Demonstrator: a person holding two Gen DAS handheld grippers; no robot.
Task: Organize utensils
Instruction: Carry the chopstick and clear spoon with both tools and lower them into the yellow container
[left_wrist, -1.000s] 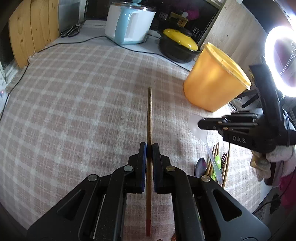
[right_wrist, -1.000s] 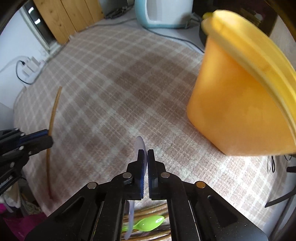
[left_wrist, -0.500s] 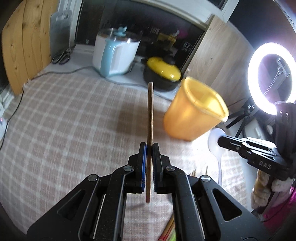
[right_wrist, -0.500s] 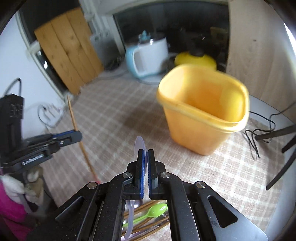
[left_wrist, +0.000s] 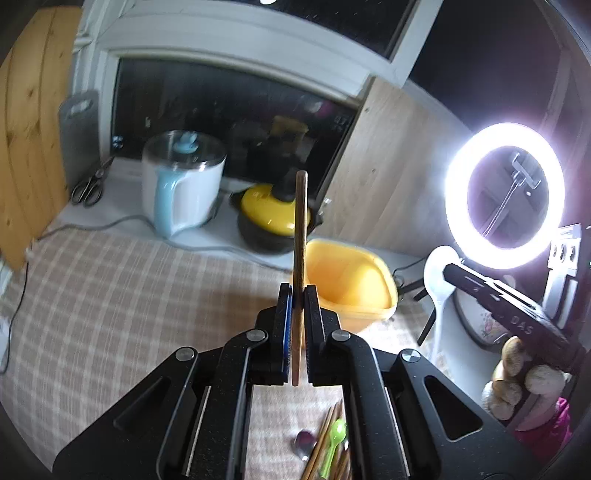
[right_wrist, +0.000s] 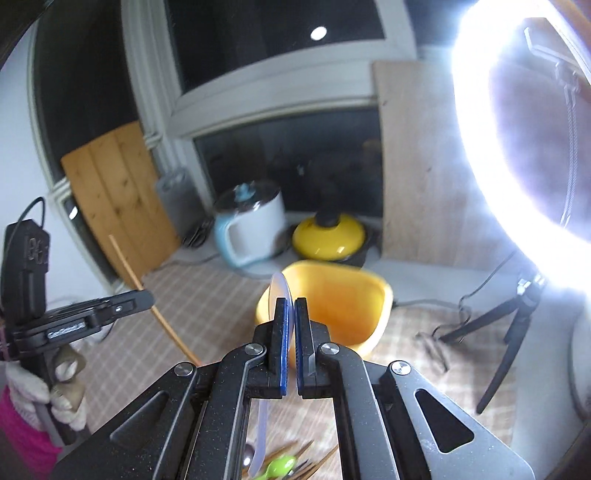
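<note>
My left gripper (left_wrist: 297, 291) is shut on a wooden chopstick (left_wrist: 300, 229) that stands upright, raised above the checked cloth. My right gripper (right_wrist: 290, 306) is shut on a translucent white plastic spoon (right_wrist: 280, 291), bowl up. An open yellow tub (left_wrist: 347, 284) stands on the cloth ahead of both grippers; it also shows in the right wrist view (right_wrist: 332, 299). The right gripper (left_wrist: 491, 291) with the spoon (left_wrist: 437, 269) shows at the right of the left wrist view. The left gripper (right_wrist: 140, 299) with the chopstick (right_wrist: 147, 299) shows at the left of the right wrist view.
Loose chopsticks, a green spoon (left_wrist: 336, 439) and a dark metal spoon (left_wrist: 304, 441) lie on the cloth below the grippers. A white-and-blue cooker (left_wrist: 181, 192), a yellow-lidded black pot (left_wrist: 273, 221) and scissors (left_wrist: 88, 188) stand at the back. A lit ring light (left_wrist: 506, 195) on a tripod is at the right.
Both grippers have risen and tilted up with their utensils. The yellow tub now sits lower in both views with its open inside showing. The utensil pile has dropped to the bottom edge.
</note>
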